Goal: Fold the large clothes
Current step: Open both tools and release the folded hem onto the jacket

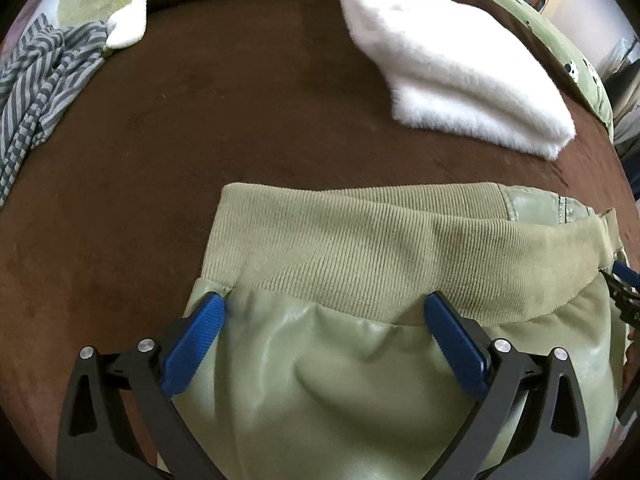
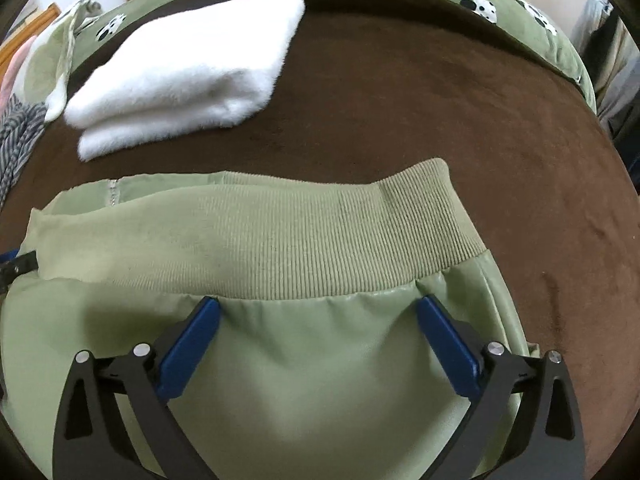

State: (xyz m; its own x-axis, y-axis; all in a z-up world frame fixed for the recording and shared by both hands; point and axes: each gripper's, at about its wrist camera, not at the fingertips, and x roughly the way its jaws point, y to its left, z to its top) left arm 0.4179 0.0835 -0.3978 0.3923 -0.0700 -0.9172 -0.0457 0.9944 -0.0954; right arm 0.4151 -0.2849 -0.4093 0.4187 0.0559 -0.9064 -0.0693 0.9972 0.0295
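A pale green jacket (image 1: 360, 368) with a shiny body and a ribbed knit hem (image 1: 360, 248) lies flat on the brown bed cover (image 1: 240, 120). My left gripper (image 1: 325, 300) stands open above the hem's left end, its blue fingertips (image 1: 214, 308) at the seam below the rib. My right gripper (image 2: 318, 301) is open as well, over the right end of the same ribbed hem (image 2: 320, 240) and jacket (image 2: 312, 380). Smooth fabric lies between each pair of jaws, not pinched. A zipper (image 2: 112, 192) shows at the hem's far left.
A folded white fluffy garment (image 1: 452, 68) (image 2: 188, 68) lies beyond the jacket. A grey striped cloth (image 1: 36, 80) is bunched at the left edge. A green spotted duvet (image 2: 480, 4) borders the far side. Bare brown cover (image 2: 440, 100) extends to the right.
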